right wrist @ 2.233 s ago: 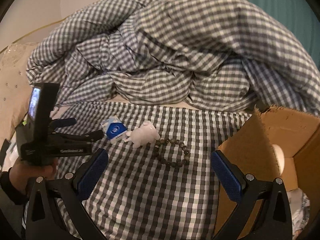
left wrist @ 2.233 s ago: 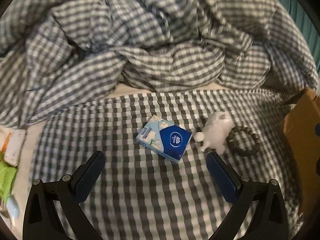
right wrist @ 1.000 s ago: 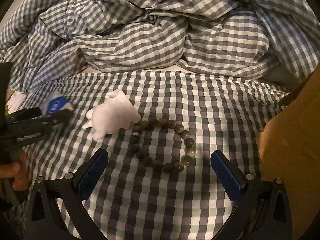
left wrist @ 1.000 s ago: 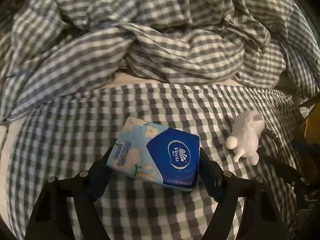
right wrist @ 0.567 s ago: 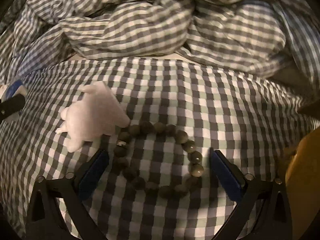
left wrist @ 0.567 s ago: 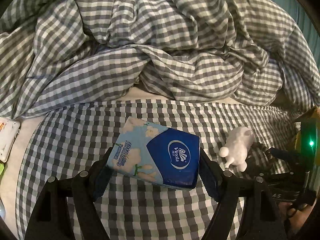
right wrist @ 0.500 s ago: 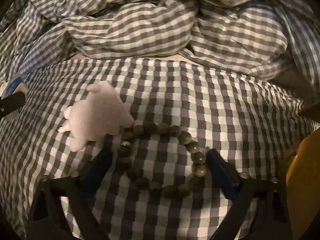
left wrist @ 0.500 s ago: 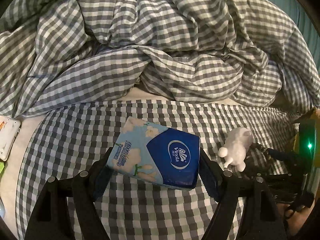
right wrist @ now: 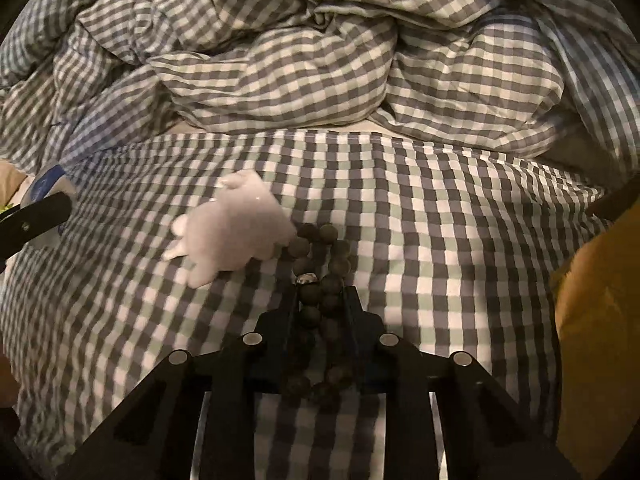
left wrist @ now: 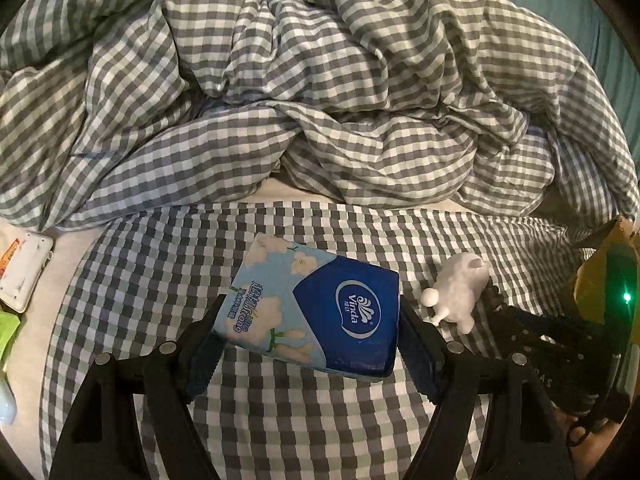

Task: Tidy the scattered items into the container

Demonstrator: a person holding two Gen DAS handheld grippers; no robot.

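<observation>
A blue and white tissue pack (left wrist: 316, 312) hangs above the checked sheet, and my left gripper (left wrist: 310, 320) is shut on it from both sides. To its right, a white animal figurine (left wrist: 460, 292) lies on the sheet. In the right wrist view the figurine (right wrist: 236, 236) touches a dark bead bracelet (right wrist: 320, 276). My right gripper (right wrist: 322, 294) is closing on the bracelet. Its pads press the ring into a narrow loop between the jaws. The cardboard box (right wrist: 600, 300) stands at the right edge, with its inside hidden.
A rumpled checked duvet (left wrist: 320, 100) is heaped along the back of the bed. At the left edge lie a white packet (left wrist: 20, 272) and something green (left wrist: 8, 328). The left gripper's finger (right wrist: 36, 216) shows at the far left of the right wrist view.
My right jaws have come together from wide open and squeezed the round bracelet into a narrow loop. My left gripper has risen a little with the tissue pack.
</observation>
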